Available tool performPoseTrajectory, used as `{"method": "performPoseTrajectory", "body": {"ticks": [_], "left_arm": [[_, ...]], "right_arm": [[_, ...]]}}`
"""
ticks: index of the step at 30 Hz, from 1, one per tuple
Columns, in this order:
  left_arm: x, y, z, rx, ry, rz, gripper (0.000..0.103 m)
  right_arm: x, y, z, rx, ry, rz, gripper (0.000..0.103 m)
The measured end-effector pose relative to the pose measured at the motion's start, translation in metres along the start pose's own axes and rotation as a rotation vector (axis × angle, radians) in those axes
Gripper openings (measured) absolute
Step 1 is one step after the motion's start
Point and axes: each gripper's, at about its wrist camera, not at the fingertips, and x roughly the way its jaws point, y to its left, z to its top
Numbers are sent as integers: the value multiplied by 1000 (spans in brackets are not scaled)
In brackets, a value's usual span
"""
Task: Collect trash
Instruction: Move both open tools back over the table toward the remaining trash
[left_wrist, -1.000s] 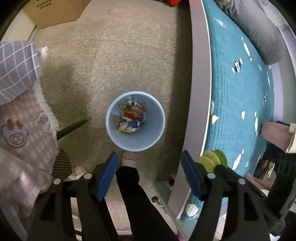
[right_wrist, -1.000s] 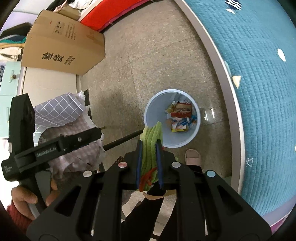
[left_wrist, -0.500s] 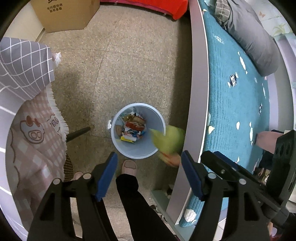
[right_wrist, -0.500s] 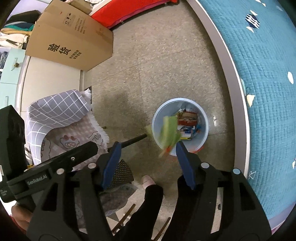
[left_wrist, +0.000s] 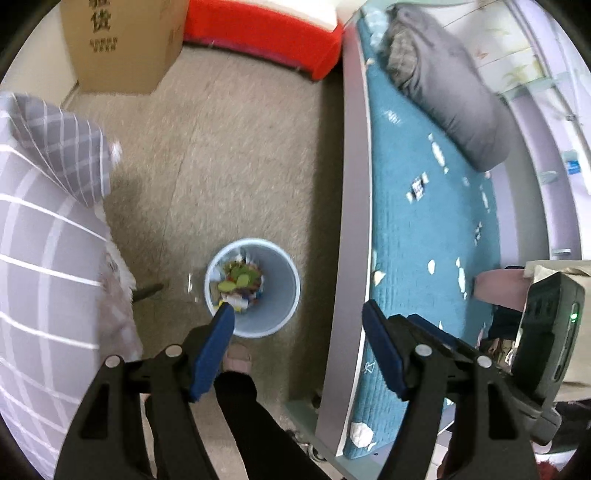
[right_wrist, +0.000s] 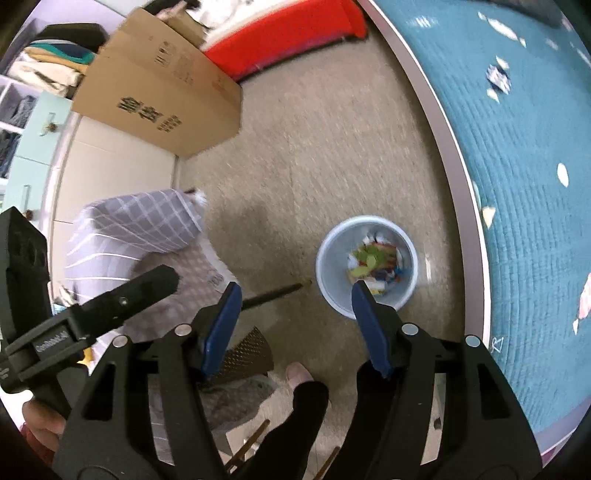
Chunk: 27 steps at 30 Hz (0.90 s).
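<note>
A pale blue waste bin (left_wrist: 280, 295) stands on the floor beside the bed; it also shows in the right wrist view (right_wrist: 332, 280). A green wrapper (left_wrist: 240, 277) lies on top of the colourful trash inside the bin, and shows in the right wrist view (right_wrist: 369, 258). My left gripper (left_wrist: 297, 314) is open and empty, high above the bin. My right gripper (right_wrist: 293, 295) is open and empty, also high above the bin and a little to its left.
A bed with a teal quilt (left_wrist: 424, 221) and grey frame (left_wrist: 351, 184) runs along the right. A cardboard box (right_wrist: 159, 96) and a red cushion (left_wrist: 258, 33) stand at the far wall. A chair with checked cloth (left_wrist: 44, 221) is at the left. My foot (left_wrist: 238, 360) is by the bin.
My right gripper opened and let go of the green wrapper, which fell into the bin. Both grippers have risen away from the bin.
</note>
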Motion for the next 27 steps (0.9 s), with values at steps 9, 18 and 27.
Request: {"method": "performPoseTrajectory", "body": {"ticks": [9, 18, 27], "left_arm": [[-118, 50, -22, 18, -231, -3, 71], [-218, 202, -72, -149, -350, 241, 72], [-260, 314, -117, -196, -286, 423, 72]], "right_arm": [[-38, 110, -18, -125, -117, 108, 65], [19, 252, -78, -262, -35, 247, 65], [65, 336, -124, -312, 41, 269, 66]]}}
